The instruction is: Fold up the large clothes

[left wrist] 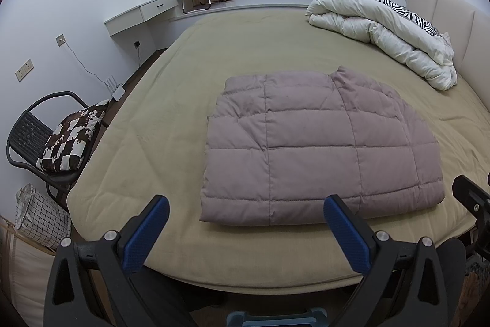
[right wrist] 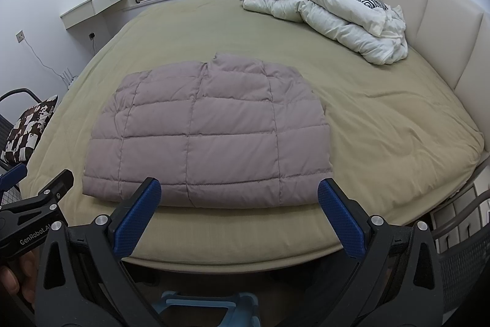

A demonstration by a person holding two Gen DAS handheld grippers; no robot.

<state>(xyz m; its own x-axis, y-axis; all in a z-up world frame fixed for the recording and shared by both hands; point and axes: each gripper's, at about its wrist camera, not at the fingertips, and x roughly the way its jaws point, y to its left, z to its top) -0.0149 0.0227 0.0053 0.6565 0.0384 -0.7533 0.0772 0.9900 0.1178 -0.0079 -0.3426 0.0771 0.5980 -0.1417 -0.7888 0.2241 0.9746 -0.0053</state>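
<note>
A mauve quilted down jacket (left wrist: 312,149) lies folded into a flat block on the tan bed cover (left wrist: 245,51), near the front edge. It also shows in the right wrist view (right wrist: 208,137). My left gripper (left wrist: 246,209) is open and empty, held just short of the jacket's near hem. My right gripper (right wrist: 239,192) is open and empty, also just short of the near hem. The right gripper's body shows at the right edge of the left wrist view (left wrist: 473,204). The left gripper shows at the left edge of the right wrist view (right wrist: 36,204).
A white duvet (left wrist: 386,32) with a zebra-print pillow (left wrist: 407,11) is bundled at the far right by the headboard (left wrist: 453,17). A black chair (left wrist: 30,137) with a patterned cushion (left wrist: 73,140) and a checked laundry basket (left wrist: 39,216) stand left of the bed.
</note>
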